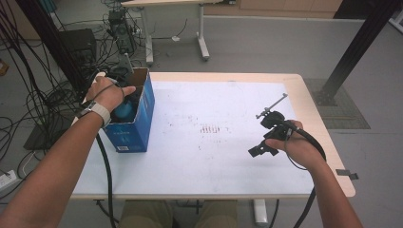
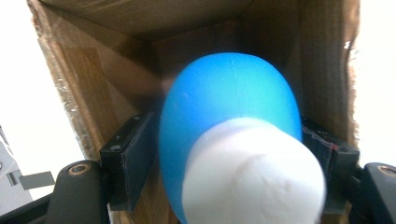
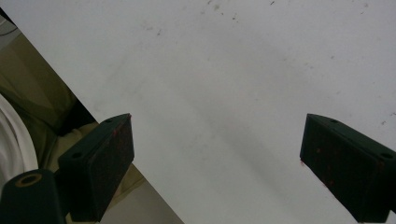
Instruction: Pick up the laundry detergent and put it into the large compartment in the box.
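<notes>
A blue rounded object with a white end (image 2: 224, 107) sits between the jaws of my left gripper (image 2: 229, 149), inside the open blue cardboard box (image 1: 140, 121) at the table's left edge. The object covers the inner faces of both pads, and its white end is blurred; I see no squeeze on it. From above, the blue object (image 1: 124, 110) shows in the box mouth under the person's left hand (image 1: 107, 92). The box's brown inner walls (image 2: 93, 70) surround the jaws. My right gripper (image 3: 215, 140) stands open and empty, low over the white tabletop (image 1: 214, 156) at the right (image 1: 259, 149).
Faint red marks (image 1: 214, 128) lie mid-table. The left gripper's cable (image 1: 107, 175) hangs over the front-left edge. On the floor at the left are tangled cables (image 1: 28, 104) and a black post; another table's legs (image 1: 203, 45) stand behind.
</notes>
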### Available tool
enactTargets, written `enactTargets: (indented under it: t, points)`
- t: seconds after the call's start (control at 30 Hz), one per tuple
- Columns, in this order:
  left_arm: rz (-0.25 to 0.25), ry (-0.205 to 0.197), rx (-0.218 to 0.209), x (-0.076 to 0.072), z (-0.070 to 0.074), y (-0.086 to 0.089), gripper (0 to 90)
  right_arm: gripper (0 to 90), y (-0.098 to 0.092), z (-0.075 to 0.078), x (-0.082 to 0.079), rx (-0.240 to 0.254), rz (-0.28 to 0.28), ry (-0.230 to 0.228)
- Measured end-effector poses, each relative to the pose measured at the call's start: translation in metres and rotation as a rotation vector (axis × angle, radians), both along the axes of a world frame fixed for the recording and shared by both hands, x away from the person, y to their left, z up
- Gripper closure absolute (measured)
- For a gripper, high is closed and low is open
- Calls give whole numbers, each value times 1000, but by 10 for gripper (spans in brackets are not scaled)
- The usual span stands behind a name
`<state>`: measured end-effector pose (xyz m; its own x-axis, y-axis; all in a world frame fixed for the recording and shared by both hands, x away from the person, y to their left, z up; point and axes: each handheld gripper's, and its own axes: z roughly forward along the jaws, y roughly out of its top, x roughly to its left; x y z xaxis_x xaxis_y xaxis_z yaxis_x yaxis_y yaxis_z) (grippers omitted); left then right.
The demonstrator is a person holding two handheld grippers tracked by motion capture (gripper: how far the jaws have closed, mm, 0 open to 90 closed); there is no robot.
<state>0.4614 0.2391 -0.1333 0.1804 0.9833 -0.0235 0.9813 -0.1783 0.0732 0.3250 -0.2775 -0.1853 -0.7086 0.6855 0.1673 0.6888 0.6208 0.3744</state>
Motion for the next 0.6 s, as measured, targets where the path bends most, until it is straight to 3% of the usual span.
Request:
enactTargets:
  t: [0.13, 0.17, 0.3, 0.6]
  points:
    - [-3, 9, -12, 0, 6, 3, 264, 97, -1, 2, -1, -2, 1, -2]
    - [-1, 2, -9, -1, 8, 2, 211, 97, -1, 2, -1, -3, 0, -2]
    - [3, -22, -30, -5, 19, 4, 179, 97, 1, 4, -2, -1, 0, -8]
    - [-50, -49, -46, -11, 43, -2, 160, 97, 3, 8, -4, -3, 7, -16]
